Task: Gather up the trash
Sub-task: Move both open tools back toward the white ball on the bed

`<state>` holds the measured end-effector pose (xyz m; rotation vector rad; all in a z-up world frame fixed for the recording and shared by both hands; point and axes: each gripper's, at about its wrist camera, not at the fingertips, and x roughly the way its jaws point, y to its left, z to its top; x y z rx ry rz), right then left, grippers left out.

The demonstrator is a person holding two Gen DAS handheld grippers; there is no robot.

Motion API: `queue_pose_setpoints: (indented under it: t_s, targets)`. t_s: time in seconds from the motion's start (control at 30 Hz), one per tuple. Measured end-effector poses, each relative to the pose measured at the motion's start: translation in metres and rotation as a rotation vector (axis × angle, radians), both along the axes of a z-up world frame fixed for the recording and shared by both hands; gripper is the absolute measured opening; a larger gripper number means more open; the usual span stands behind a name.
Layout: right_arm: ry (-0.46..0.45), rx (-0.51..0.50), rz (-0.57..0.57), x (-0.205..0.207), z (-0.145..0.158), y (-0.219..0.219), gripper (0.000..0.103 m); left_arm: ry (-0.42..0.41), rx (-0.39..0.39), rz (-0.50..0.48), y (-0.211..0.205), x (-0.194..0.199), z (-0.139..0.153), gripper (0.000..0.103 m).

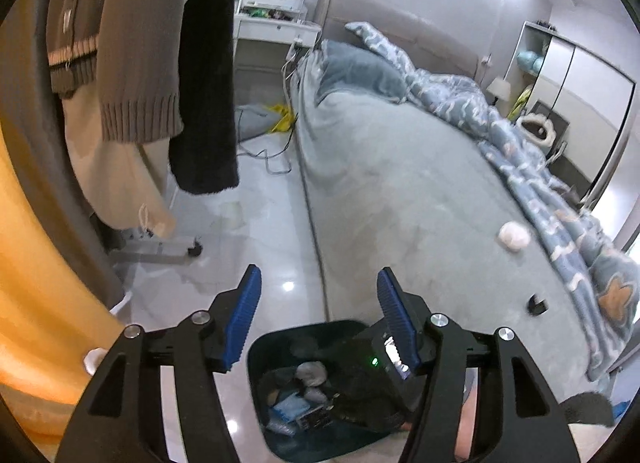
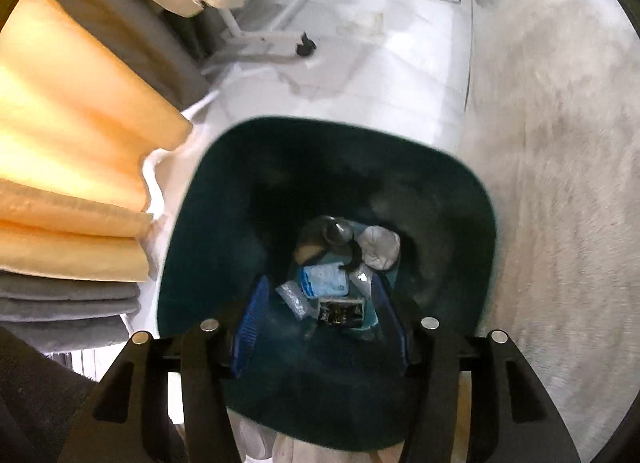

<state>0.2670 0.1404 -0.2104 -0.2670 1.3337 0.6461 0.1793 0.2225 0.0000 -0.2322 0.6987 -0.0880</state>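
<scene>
Left wrist view: left hand-held gripper (image 1: pixel 318 313) released, blue pads spread wide, nothing between them, poised above floor and bed (image 1: pixel 400 191) edge. Crumpled tissue (image 1: pixel 513 236) lying on the grey bed sheet, ahead and to the right of those jaws, just beside the blue patterned duvet (image 1: pixel 540 183); roughly round, so no clear long axis to line up on. Small black object (image 1: pixel 537 304) also on the sheet, nearer, further right; identity too small to tell. Dark green trash bin (image 1: pixel 280 347) directly below on the floor, against the bed side, already carrying wrappers and wads.

Right wrist view: right hand-held gripper (image 2: pixel 318 323) also released and empty, pointed straight down into the bin (image 2: pixel 192 223), jaws inside its mouth over the rubbish.

Judged nearer to the tissue: left one, already facing the bed; likely needs a reach forward and rightward, then down.
</scene>
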Motion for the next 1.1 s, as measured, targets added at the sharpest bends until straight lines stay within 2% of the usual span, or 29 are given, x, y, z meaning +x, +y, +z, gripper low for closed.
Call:
queue_pose_setpoints:
  t_s: [0.27,0.37,0.5,0.63,1.1]
  targets:
    - [-0.112,0.074,0.049,-0.005,0.050,-0.022,0.055,-0.065,-0.043,-0.042,-0.018,0.004,0.023,0.067]
    - [-0.172,0.083,0.062,-0.007,0.071,-0.029,0.060,-0.084,-0.018,-0.065,-0.033,0.008,0.031,0.068]
    - [-0.240,0.091,0.076,-0.009,0.096,-0.044,0.061,-0.118,0.008,-0.103,-0.053,0.008,0.044,0.070]
    - [-0.312,0.088,0.068,-0.010,0.121,-0.069,0.065,-0.141,-0.004,-0.126,-0.065,0.010,0.047,0.073]
    - [-0.450,0.139,-0.045,-0.001,0.157,-0.150,0.069,-0.128,-0.006,-0.175,-0.114,0.033,0.035,0.073]
